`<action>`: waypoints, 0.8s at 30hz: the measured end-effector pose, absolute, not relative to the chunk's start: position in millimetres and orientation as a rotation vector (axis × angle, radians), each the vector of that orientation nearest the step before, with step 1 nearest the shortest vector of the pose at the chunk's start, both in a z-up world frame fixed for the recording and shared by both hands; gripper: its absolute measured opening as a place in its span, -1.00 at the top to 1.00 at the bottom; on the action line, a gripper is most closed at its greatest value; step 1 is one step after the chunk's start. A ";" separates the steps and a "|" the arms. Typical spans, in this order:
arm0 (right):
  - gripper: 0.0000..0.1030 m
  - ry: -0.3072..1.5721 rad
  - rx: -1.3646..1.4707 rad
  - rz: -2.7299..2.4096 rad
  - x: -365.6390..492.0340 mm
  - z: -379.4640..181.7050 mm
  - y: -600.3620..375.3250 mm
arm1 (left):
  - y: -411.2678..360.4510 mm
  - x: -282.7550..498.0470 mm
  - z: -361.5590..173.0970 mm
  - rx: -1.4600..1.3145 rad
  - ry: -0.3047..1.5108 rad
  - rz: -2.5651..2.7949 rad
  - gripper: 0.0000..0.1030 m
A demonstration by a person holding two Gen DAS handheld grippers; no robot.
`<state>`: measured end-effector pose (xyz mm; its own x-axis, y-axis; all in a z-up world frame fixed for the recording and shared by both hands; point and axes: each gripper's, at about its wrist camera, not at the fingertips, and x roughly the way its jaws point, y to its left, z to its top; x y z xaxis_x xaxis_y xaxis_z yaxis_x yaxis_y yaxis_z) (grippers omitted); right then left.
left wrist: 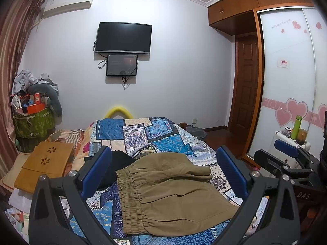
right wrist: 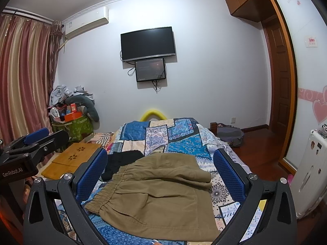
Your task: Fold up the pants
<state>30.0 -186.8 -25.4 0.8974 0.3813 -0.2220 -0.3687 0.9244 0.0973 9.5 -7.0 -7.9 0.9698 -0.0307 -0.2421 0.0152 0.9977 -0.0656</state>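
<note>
The pants point(left wrist: 173, 194) lay folded on the bed point(left wrist: 143, 134), khaki, with the elastic waistband toward the left and the legs doubled over toward the right. Both tools hung above them, apart from the cloth: the left tool point(left wrist: 163, 173) had its blue fingers spread wide with nothing between them, and the right tool point(right wrist: 161, 173) was spread just as wide and empty. Each showed in the other's view — the right tool at the right edge of the left wrist view, the left tool at the left edge of the right wrist view. A patchwork quilt point(right wrist: 179, 134) in blue, cream and white covered the bed, and a black garment point(right wrist: 120, 161) lay just beyond the waistband. A wooden lap tray point(left wrist: 47, 163) sat left of the bed. On the pale far wall hung a dark TV point(left wrist: 124, 37), a smaller screen point(left wrist: 121, 65) under it, and an air conditioner point(left wrist: 67, 3) high at the left. Striped curtains point(right wrist: 24, 77) hung on the left — a wardrobe point(left wrist: 290, 77) with pink hearts stood on the right, beside a brown door point(left wrist: 246, 85).
</note>
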 end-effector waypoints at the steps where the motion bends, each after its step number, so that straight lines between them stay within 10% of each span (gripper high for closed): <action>1: -0.99 0.241 0.053 0.388 30.0 -25.4 -186.8 | -6.3 8.9 -8.0 -0.065 0.246 -0.024 -1.00; 24: -0.99 0.235 0.058 0.376 31.4 -24.0 -191.4 | -5.2 10.3 -8.1 -0.071 0.251 -0.027 -1.00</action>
